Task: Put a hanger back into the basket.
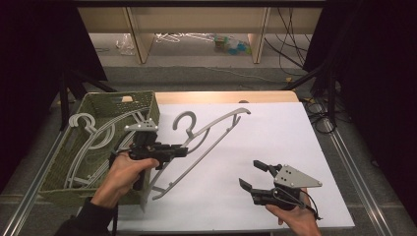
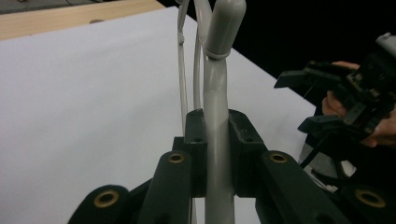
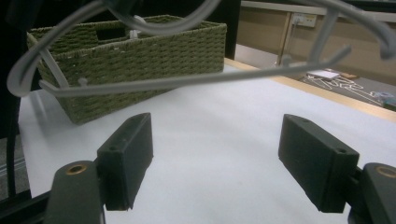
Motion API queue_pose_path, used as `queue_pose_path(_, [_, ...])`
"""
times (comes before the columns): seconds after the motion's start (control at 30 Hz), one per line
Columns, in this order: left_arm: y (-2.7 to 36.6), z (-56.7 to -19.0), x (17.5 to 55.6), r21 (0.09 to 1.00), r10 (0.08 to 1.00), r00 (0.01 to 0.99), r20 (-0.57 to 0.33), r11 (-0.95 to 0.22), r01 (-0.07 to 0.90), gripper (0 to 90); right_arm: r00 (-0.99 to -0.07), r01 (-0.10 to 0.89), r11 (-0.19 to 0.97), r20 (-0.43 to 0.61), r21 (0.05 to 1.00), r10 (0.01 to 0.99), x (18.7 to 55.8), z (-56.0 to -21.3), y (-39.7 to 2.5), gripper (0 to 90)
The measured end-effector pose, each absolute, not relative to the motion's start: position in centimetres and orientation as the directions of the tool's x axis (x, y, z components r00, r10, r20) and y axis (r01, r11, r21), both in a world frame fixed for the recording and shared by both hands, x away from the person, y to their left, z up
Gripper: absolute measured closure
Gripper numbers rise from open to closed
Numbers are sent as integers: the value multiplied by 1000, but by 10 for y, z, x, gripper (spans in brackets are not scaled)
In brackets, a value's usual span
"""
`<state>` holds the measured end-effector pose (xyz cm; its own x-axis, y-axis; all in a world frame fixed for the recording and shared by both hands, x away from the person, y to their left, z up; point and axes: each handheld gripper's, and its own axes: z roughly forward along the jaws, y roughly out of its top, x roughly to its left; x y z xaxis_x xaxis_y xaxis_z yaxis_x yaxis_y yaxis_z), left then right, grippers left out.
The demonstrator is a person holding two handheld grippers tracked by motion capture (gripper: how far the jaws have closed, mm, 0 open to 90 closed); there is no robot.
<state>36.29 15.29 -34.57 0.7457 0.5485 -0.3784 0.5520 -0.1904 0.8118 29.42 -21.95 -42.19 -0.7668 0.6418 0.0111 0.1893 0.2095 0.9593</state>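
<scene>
Your right tongs (image 1: 256, 176) hang nearest you, jaws wide apart and empty, low over the white surface (image 1: 275, 147). Beyond and to their left, your left tongs (image 1: 177, 149) are clamped on the grey hanger (image 1: 209, 132), held above the surface. Its long axis slants toward the far right, hook (image 1: 186, 120) uppermost, green basket (image 1: 142, 105) just behind.

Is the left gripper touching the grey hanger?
Touching. In the left gripper view, the left gripper has both jaws pressed flat against the hanger bar, with no gap on either side.
</scene>
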Motion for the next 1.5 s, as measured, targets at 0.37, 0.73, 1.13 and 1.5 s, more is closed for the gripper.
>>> queue_pose_path(0.37, [200,-314,350,837,578,728,-368,-135,530,791,-763,171,218,-11,961,647,295,-423,-219,268])
queue_pose_path(0.73, [252,-300,354,854,645,669,-368,-49,518,791,-761,185,205,8,961,649,296,-425,-216,211])
queue_pose_path(1.13, [297,-299,374,857,702,604,-378,19,515,791,-770,182,218,1,959,637,297,-426,-212,171])
queue_pose_path(1.5, [329,-305,392,855,743,557,-371,39,517,791,-767,173,212,-4,962,642,298,-427,-212,171])
